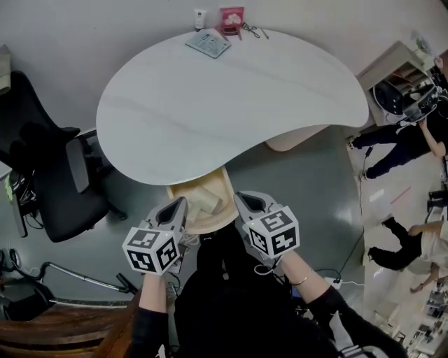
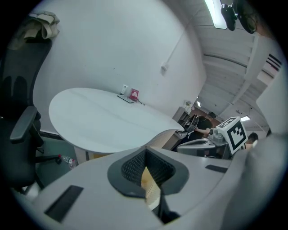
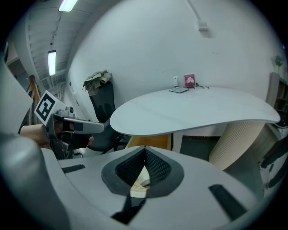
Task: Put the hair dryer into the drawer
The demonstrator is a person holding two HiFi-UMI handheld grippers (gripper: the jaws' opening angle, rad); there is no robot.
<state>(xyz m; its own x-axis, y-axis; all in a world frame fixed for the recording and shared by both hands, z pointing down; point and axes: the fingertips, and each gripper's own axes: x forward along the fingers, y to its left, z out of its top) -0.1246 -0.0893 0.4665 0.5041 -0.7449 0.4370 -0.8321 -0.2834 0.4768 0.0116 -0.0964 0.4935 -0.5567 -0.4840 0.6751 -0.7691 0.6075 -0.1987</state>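
Clearly left gripper (image 1: 181, 204) and right gripper (image 1: 240, 198) have jaws together — drawer (image 1: 215, 190) seemingly open.

Light wooden drawer (image 1: 228, 199) open, contents unclear

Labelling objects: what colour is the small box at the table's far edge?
The box is pinkish red, clearest in the head view.
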